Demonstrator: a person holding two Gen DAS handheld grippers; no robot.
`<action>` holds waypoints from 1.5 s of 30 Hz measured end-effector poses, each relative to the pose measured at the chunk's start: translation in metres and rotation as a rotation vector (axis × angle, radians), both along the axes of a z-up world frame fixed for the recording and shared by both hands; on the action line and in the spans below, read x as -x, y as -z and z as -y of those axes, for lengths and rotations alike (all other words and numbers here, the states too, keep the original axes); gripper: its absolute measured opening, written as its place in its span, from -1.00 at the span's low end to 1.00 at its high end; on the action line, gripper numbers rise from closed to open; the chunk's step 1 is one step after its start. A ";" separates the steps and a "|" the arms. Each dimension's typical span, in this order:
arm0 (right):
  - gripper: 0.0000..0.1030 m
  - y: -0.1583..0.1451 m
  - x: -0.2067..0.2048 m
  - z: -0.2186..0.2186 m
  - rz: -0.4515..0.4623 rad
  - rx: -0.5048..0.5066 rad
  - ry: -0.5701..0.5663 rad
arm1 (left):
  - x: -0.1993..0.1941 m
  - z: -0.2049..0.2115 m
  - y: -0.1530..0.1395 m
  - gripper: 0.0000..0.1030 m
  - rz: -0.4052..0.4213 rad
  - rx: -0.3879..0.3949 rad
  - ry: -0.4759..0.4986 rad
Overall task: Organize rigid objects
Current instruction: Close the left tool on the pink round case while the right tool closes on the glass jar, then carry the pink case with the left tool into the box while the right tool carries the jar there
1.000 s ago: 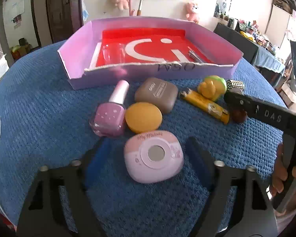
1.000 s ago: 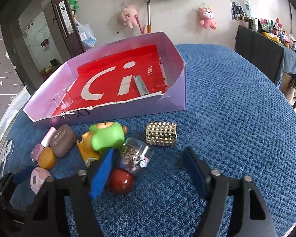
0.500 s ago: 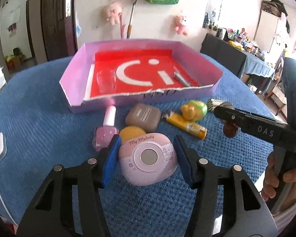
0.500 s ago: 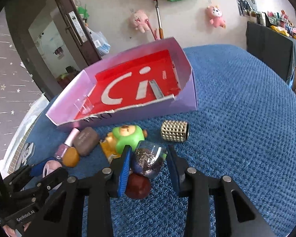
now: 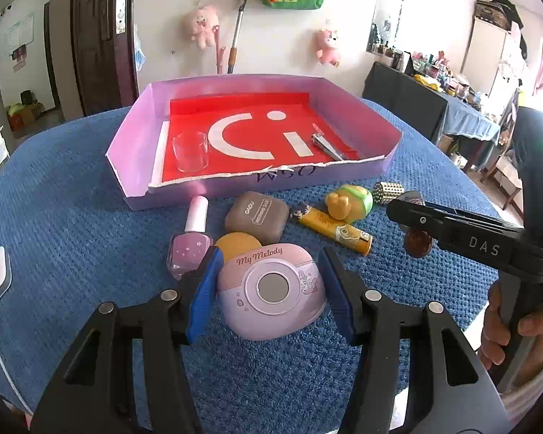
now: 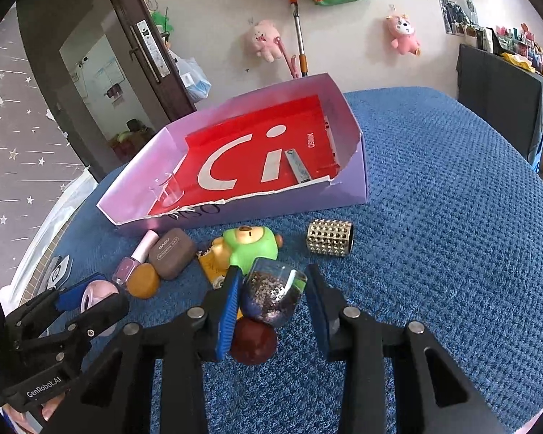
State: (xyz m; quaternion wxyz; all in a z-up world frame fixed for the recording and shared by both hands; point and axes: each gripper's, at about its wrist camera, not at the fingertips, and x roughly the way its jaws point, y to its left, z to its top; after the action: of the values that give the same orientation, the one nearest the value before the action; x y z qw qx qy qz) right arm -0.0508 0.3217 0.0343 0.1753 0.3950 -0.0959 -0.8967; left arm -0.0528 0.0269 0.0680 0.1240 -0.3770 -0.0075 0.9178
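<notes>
In the tray: pink tray (image 5: 134, 144) holds only a clear cup (image 5: 190, 151) and nail clipper (image 5: 327, 146).
Left hand-held gripper (image 5: 269, 289): pinching the pink My Melody case (image 5: 271, 289), low over the tabletop (image 5: 72, 217).
Right hand-held gripper (image 6: 271, 298): pinching the glitter bottle (image 6: 273, 294).
Left to move: nail polish (image 5: 192, 242), brown case (image 5: 257, 213), lighter (image 5: 331, 228), toy (image 5: 349, 200), studded cylinder (image 6: 329, 237).
Progress: judged early.

Bright daylight from the right, sharp focus, fisheye-bent edges.

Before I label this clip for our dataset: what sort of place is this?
Most likely a lived-in home room, not a lab: plush toys hang on the wall, a side table is crowded with small household items, and the work surface is a round table under a blue cloth.
</notes>
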 end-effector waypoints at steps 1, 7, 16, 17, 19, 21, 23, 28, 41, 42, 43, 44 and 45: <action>-0.26 0.000 0.000 0.000 -0.001 0.000 0.000 | 0.000 0.000 -0.002 0.03 -0.003 -0.003 0.002; -0.26 -0.011 0.002 0.001 -0.016 0.006 -0.011 | 0.007 0.002 -0.016 0.03 -0.032 -0.013 0.029; -0.26 -0.034 0.032 0.015 -0.045 0.017 -0.066 | 0.057 0.001 -0.027 0.03 -0.021 -0.044 0.097; -0.26 -0.036 0.038 0.018 -0.048 0.017 -0.076 | 0.064 0.001 -0.027 0.03 -0.017 -0.044 0.104; -0.26 -0.039 0.049 0.022 -0.051 0.008 -0.092 | 0.075 -0.001 -0.027 0.03 -0.011 -0.041 0.117; -0.26 -0.041 0.061 0.029 -0.048 0.001 -0.123 | 0.089 -0.004 -0.026 0.03 -0.003 -0.028 0.141; -0.26 -0.042 0.073 0.033 -0.041 -0.006 -0.143 | 0.104 -0.007 -0.024 0.03 0.015 -0.013 0.161; -0.26 -0.034 0.108 0.046 -0.003 -0.046 -0.221 | 0.131 -0.015 -0.016 0.03 0.044 0.034 0.201; -0.26 0.001 0.160 0.060 0.114 -0.118 -0.322 | 0.176 -0.025 0.014 0.03 0.129 0.106 0.252; -0.26 0.003 0.162 0.061 0.120 -0.121 -0.326 | 0.177 -0.025 0.015 0.03 0.131 0.108 0.253; -0.26 0.004 0.163 0.062 0.120 -0.127 -0.328 | 0.178 -0.026 0.017 0.03 0.134 0.114 0.253; -0.26 0.004 0.164 0.062 0.118 -0.135 -0.326 | 0.180 -0.026 0.019 0.03 0.139 0.121 0.254; -0.26 0.004 0.165 0.063 0.117 -0.139 -0.327 | 0.181 -0.026 0.021 0.03 0.144 0.123 0.254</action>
State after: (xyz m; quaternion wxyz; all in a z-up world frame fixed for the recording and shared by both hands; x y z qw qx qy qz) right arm -0.2159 0.2589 0.0300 0.2852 0.4680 0.0220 -0.8361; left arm -0.2342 0.0527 0.0472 0.2151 -0.4464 0.0877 0.8642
